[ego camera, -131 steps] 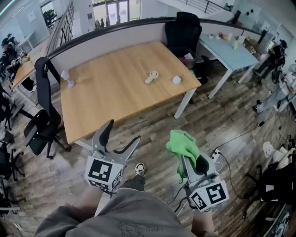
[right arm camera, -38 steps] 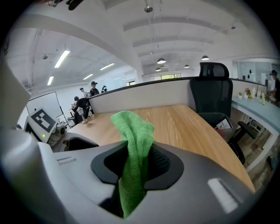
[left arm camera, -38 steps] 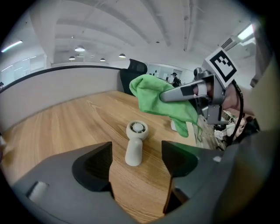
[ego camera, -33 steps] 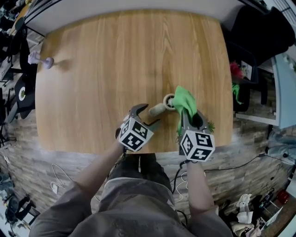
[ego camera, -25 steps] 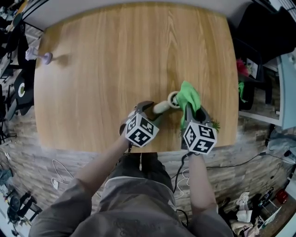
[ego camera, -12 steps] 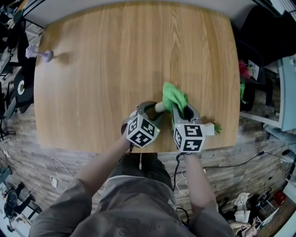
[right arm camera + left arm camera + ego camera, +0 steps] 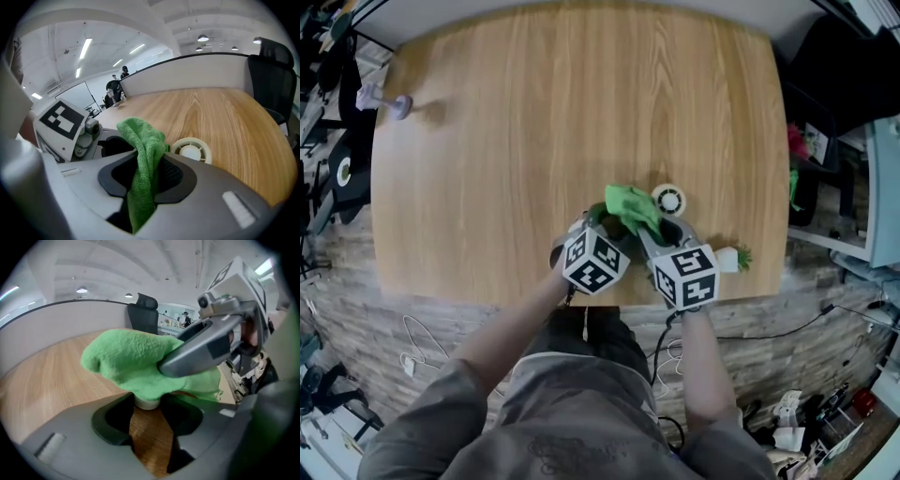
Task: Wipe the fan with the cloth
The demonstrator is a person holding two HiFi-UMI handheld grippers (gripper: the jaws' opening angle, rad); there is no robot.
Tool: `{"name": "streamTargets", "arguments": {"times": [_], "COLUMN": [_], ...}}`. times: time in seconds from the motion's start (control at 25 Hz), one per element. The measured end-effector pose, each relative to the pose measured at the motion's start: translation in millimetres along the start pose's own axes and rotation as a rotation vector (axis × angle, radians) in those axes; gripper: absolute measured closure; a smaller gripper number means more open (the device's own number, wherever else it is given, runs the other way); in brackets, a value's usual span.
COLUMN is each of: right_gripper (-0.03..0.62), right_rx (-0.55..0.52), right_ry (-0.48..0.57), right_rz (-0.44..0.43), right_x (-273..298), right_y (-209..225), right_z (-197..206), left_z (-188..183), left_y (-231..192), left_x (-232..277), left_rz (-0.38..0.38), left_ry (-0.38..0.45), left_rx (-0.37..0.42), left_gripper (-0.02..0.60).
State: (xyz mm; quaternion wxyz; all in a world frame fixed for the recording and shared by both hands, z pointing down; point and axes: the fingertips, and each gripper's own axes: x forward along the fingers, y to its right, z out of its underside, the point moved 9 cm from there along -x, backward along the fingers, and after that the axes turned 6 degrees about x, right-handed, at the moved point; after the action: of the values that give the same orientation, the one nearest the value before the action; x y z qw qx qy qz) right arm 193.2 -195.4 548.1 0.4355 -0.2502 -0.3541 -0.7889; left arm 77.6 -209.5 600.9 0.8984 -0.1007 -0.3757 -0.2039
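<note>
Leftward travel of the right gripper [image 7: 648, 232] has carried the green cloth [image 7: 628, 204] off the round head [image 7: 668, 199] of the handheld fan [image 7: 191, 151]. Half a second ago the head lay covered; it now shows bare on the wooden table [image 7: 534, 112].

Procedure, as judged: hold the left gripper [image 7: 602, 225] steady so the fan cannot slide or roll. Press the cloth down lightly and draw it along the handle [image 7: 147, 402], then back over the grille. The two grippers work almost touching, so keep strokes short and keep loose cloth out of the left jaws.

Jaw state: the right jaws are closed on a fold of the cloth, which rises forward out of them. The left jaws have just been closing and now stand partly apart, clamped on the cream handle between their tips.

Position: the fan lies flat near the table's front edge. Its head sits just beside the right jaws, on their right. The handle runs left under the cloth into the left jaws, mostly hidden.
</note>
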Motion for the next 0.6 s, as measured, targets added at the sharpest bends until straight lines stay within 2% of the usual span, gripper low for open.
{"name": "streamTargets", "arguments": {"times": [0.2, 0.36, 0.48, 0.6], "right_gripper": [0.491, 0.491, 0.491, 0.491], "right_rx": [0.01, 0.004, 0.036, 0.01], "right_ry": [0.032, 0.075, 0.092, 0.097], "right_rz": [0.104, 0.301, 0.323, 0.279], "right_x": [-20, -32, -32, -22], "right_y": [32, 59, 63, 44], "right_z": [-10, -11, -12, -11], "left_z": [1, 1, 0, 0], "left_y": [-1, -1, -2, -1], "left_x": [0, 1, 1, 0], "left_rz": [0.0, 0.001, 0.005, -0.001], "left_ry": [0.002, 0.005, 0.006, 0.005], "left_rx": [0.001, 0.005, 0.005, 0.011], "left_gripper": [0.397, 0.399, 0.399, 0.399]}}
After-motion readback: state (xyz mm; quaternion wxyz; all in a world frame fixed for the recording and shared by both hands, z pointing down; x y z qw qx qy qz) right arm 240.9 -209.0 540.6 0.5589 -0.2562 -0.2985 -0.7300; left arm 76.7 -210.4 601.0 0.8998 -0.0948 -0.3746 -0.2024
